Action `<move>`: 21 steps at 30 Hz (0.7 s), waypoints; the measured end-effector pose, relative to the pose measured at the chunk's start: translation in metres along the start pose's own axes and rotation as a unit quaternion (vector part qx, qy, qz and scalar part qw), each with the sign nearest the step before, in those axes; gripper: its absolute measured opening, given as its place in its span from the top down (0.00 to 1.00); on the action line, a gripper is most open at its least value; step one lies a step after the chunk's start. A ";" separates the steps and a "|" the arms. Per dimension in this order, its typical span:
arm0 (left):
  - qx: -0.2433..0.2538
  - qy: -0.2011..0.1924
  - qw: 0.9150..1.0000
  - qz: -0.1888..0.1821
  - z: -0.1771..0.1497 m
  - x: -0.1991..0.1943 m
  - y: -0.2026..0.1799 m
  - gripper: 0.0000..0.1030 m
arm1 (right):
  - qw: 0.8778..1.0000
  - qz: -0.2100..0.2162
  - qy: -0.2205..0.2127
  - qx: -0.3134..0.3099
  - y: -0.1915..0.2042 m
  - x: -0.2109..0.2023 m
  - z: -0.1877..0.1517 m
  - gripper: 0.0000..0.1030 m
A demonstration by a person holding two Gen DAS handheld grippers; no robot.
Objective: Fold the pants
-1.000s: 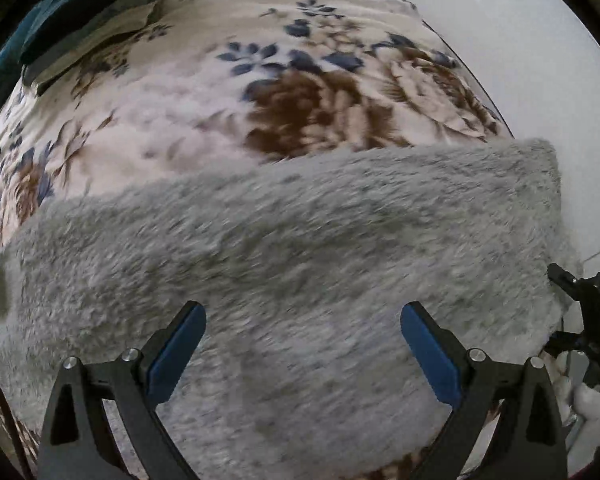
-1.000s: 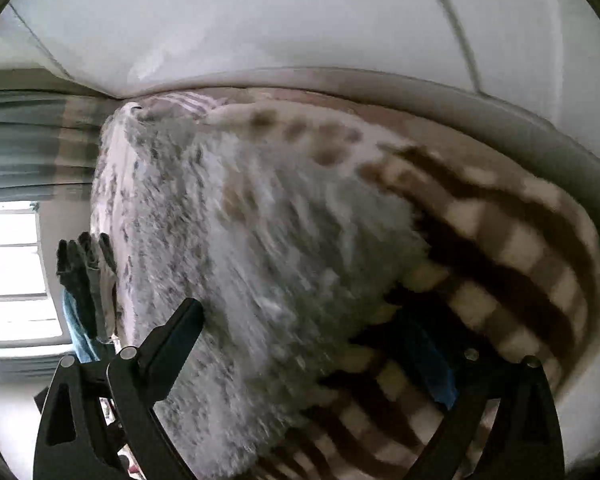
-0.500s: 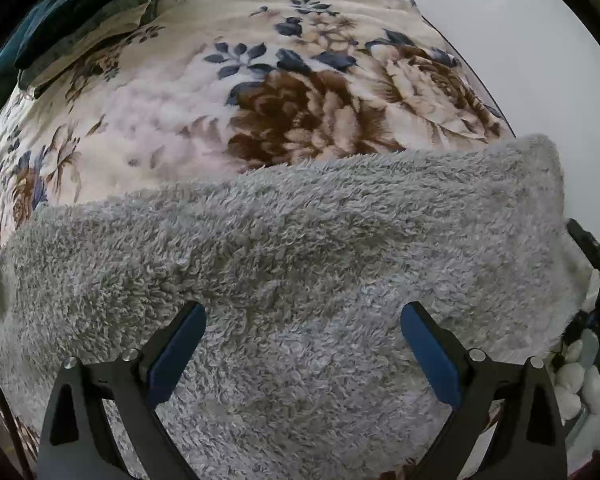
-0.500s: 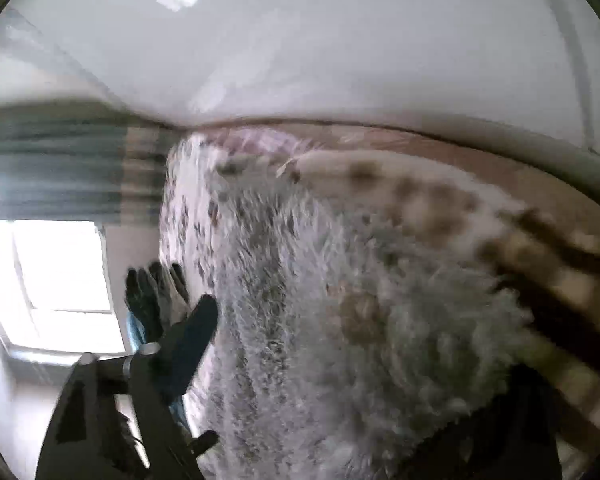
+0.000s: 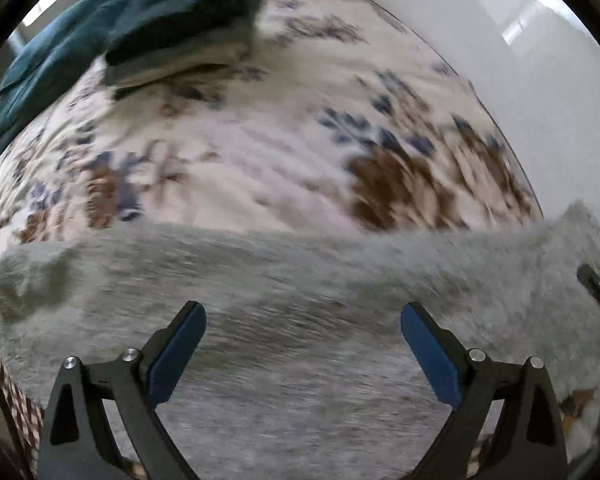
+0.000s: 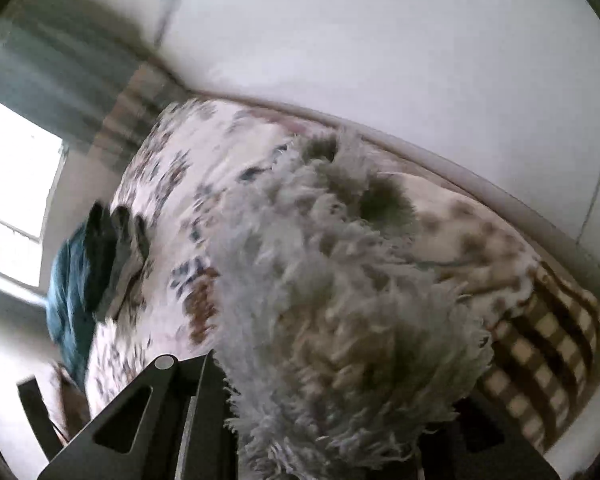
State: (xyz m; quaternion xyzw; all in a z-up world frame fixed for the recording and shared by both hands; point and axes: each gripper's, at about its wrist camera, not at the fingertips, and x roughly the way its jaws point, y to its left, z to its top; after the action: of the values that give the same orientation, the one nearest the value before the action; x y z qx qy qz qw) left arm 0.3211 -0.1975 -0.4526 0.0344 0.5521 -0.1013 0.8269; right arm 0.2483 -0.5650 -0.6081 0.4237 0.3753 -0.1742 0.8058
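Note:
The grey fluffy pants point(image 5: 300, 312) lie in a wide band across a floral blanket point(image 5: 240, 152) on the bed. My left gripper point(image 5: 302, 332) hovers above them, open, its blue pads point(image 5: 176, 352) wide apart with nothing between them. Part of my right gripper point(image 5: 598, 292) shows at the pants' right end. In the right wrist view the pants point(image 6: 340, 300) bulge up in a lifted bunch. My right gripper point(image 6: 332, 420) is closing its jaws on that bunch. Fleece hides its right finger.
A pile of folded dark teal and grey clothes point(image 5: 160, 28) sits at the far end of the bed, also seen as the pile point(image 6: 100, 256). A brown checked blanket point(image 6: 548, 340) covers the bed's edge by the white wall point(image 5: 520, 60). A bright window point(image 6: 12, 184) stands beyond.
My right gripper went from wide open to closed on the pants' end and lifted it, rolling as it rose. My left gripper rose and pulled back, so more of the bed shows.

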 end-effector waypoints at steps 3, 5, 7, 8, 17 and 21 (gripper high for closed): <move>-0.047 0.001 0.999 -0.023 0.007 -0.012 0.042 0.03 | 0.998 -0.013 -0.001 -0.062 0.055 -0.005 -0.016 0.82; -0.079 -0.003 0.996 -0.031 0.010 -0.023 0.079 0.03 | 0.995 -0.020 0.009 -0.102 0.097 0.005 -0.035 0.83; -0.099 -0.014 0.995 -0.025 0.011 -0.032 0.108 0.03 | 0.992 -0.022 0.024 -0.126 0.127 0.015 -0.057 0.83; -0.107 -0.019 0.994 -0.021 0.011 -0.036 0.121 0.03 | 0.990 -0.022 0.031 -0.135 0.149 0.027 -0.066 0.83; -0.187 -0.042 0.981 0.032 -0.008 -0.065 0.277 0.03 | 0.957 -0.007 0.098 -0.272 0.303 0.099 -0.226 0.83; -0.209 -0.031 0.976 0.057 -0.029 -0.067 0.332 0.03 | 0.924 -0.015 0.120 -0.363 0.352 0.113 -0.311 0.83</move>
State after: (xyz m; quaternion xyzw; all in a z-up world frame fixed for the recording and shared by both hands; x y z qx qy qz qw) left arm 0.3381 0.1404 -0.4203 -0.1111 0.5323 0.0625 0.8369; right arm 0.3915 -0.1036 -0.6102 0.1140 0.5128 0.0137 0.8508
